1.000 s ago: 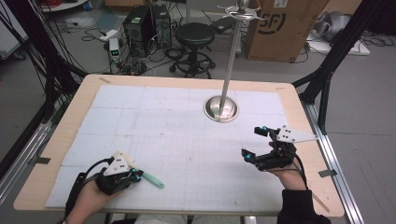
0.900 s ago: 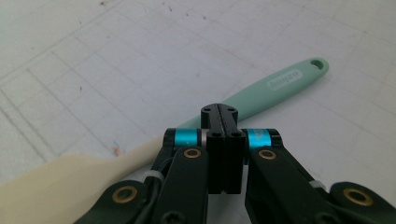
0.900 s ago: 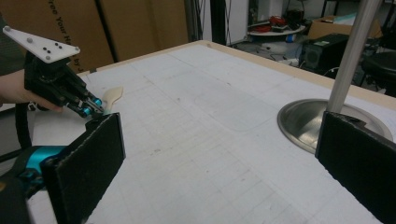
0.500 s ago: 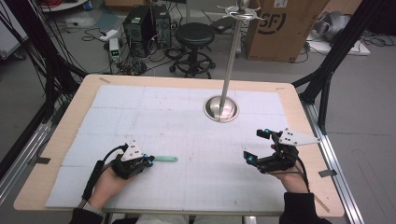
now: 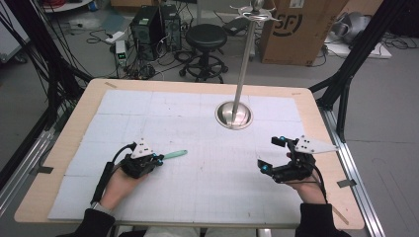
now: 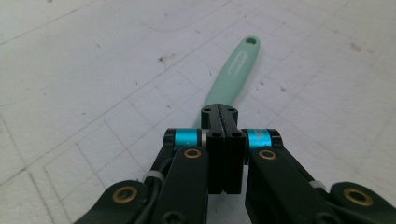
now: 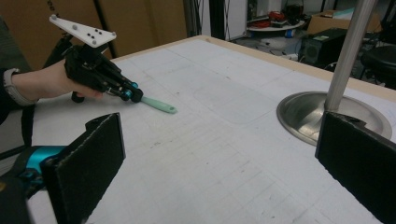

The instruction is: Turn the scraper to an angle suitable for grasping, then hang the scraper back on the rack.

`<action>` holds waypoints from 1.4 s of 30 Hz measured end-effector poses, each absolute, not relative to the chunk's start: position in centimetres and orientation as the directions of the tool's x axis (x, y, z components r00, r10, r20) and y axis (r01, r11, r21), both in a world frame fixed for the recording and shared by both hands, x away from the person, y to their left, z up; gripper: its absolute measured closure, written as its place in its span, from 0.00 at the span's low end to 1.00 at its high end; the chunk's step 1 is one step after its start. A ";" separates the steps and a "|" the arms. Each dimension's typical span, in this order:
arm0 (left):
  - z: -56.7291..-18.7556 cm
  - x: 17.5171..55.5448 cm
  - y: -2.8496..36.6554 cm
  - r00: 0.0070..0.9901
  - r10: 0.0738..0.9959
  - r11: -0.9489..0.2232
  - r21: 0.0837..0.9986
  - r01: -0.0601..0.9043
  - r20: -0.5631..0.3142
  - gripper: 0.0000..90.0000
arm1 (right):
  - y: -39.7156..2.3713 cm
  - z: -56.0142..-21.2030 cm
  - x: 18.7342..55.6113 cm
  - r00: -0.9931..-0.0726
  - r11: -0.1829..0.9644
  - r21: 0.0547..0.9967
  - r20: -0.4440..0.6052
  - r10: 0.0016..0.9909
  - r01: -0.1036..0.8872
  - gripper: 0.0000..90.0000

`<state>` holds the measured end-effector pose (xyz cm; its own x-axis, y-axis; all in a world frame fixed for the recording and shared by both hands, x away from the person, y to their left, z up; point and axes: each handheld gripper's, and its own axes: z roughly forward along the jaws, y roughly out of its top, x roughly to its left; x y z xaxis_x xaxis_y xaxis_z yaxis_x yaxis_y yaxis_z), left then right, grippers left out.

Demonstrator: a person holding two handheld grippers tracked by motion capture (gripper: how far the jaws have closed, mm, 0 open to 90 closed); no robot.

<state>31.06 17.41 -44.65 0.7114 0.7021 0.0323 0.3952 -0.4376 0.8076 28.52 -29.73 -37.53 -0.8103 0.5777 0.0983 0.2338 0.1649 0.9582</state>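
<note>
A mint-green utensil (image 5: 174, 154) lies low over the white mat, and the end of its handle (image 6: 233, 70) has a small hole in it. My left gripper (image 5: 159, 159) is shut on the near end of the utensil, which is hidden between the jaws (image 6: 218, 112). In the right gripper view the left gripper (image 7: 133, 95) shows held in a hand, with the utensil (image 7: 161, 106) sticking out of it. My right gripper (image 5: 269, 154) rests at the right of the mat. Its jaws stand wide open with nothing between them (image 7: 224, 154).
A metal stand with a round base (image 5: 233, 114) and a tall pole rises at the far middle of the table; its base (image 7: 303, 114) is just beyond my right jaw. The white gridded mat (image 5: 197, 128) covers most of the wooden table.
My left gripper has carried the utensil to the right and a little farther up the mat, and the handle has swung from pointing down-right to up-right. The right gripper has stayed put.
</note>
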 end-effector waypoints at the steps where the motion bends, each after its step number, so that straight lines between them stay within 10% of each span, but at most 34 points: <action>1: -44.3 30.9 17.7 0.711 0.703 -0.415 0.818 0.397 0.011 1.00 | -29.7 -37.5 28.5 -0.813 0.166 0.959 0.097 0.574 0.231 0.01; 17: -39.2 28.7 27.2 0.704 0.704 -0.117 0.963 0.241 -0.091 0.87 | -29.5 -37.7 29.0 -0.814 0.169 0.957 0.101 0.573 0.237 0.01; 30: -38.7 27.8 28.1 0.800 0.598 -0.178 0.966 0.186 -0.044 0.16 | -29.2 -37.7 29.7 -0.821 0.167 0.956 0.108 0.561 0.240 0.01; 42: -39.0 28.8 26.6 0.822 0.568 -0.251 0.943 0.218 -0.039 0.16 | -29.1 -37.6 29.9 -0.823 0.167 0.957 0.105 0.558 0.236 0.01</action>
